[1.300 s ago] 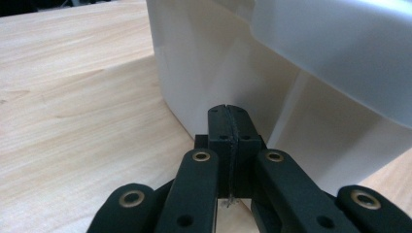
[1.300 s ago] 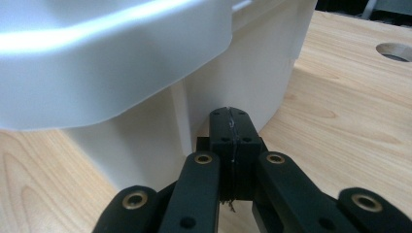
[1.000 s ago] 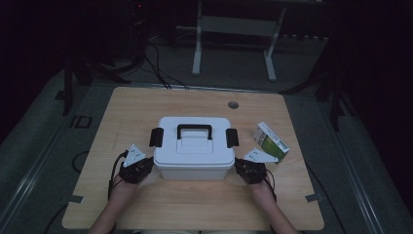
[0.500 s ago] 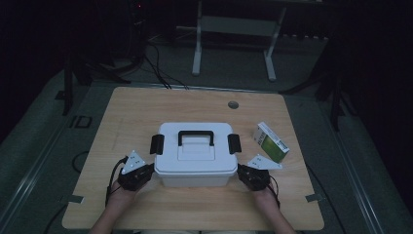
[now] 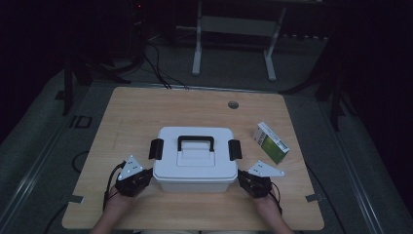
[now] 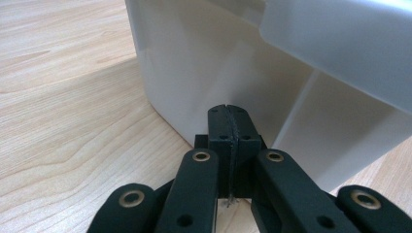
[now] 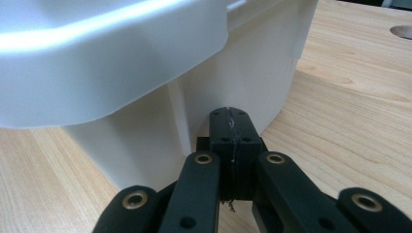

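While your two grippers flank the white storage box (image 5: 195, 158), both sets of jaws are pressed together on nothing.

From the high view, you have the box near the middle of the wooden table (image 5: 146, 112), lid on, black handle (image 5: 195, 142) on top and a black latch on each end; your left gripper (image 5: 146, 176) sits at its near left corner and your right gripper (image 5: 242, 177) at its near right corner, while a green and white carton (image 5: 271, 142) lies apart to the right. In the left gripper view, your left gripper (image 6: 227, 110) has its jaws fully together, tips right at the white box (image 6: 214, 63) wall below the lid's rim. In the right gripper view, your right gripper (image 7: 229, 112) is likewise clenched empty, tips against the box (image 7: 233, 73) wall beside a moulded rib.
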`<state>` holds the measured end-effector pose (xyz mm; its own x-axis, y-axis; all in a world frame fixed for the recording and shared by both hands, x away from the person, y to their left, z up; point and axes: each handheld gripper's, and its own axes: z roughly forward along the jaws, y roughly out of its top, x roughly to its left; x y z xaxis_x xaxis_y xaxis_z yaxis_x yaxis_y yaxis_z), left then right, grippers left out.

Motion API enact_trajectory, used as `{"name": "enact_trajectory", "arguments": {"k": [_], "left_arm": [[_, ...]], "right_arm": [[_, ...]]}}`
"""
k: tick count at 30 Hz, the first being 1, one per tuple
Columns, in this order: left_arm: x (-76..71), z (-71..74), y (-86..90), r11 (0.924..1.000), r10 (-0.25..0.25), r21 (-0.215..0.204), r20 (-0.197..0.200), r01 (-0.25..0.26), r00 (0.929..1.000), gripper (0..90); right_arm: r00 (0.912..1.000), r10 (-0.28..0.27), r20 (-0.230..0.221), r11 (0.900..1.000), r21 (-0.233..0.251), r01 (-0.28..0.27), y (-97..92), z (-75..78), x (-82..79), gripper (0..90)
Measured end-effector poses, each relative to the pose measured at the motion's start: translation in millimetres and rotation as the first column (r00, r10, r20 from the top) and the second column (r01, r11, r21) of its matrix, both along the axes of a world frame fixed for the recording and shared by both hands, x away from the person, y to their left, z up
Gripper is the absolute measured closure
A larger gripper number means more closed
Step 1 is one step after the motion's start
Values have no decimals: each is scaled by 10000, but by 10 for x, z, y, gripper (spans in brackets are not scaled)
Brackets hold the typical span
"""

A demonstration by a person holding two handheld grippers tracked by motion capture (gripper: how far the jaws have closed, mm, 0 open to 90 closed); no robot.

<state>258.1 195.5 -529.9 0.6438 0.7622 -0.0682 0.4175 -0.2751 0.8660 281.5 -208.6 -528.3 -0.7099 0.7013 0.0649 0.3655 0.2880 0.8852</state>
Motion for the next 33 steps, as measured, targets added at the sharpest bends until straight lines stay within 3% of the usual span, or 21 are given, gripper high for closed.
{"name": "enact_trajectory", "arguments": {"k": [13,18,25,33], "left_arm": [[24,-29,21,9997,-205,109,39,204,9998,892],[54,-68,109,10000,-29,-22,-190,28,9998,891],[69,-85,198,10000,21,-69,-522,-25,9986,830],[82,-60,285,9999,-46,99,-934,55,9956,786]], "right_arm": [[9999,102,80,9999,5,-102,-32,-3,23,885],[9996,-118,238,9999,-87,120,-115,11,41,883],[9982,-440,417,9990,48,439,-303,41,64,826],[9973,-600,411,9982,-54,603,-479,-15,66,672]]}}
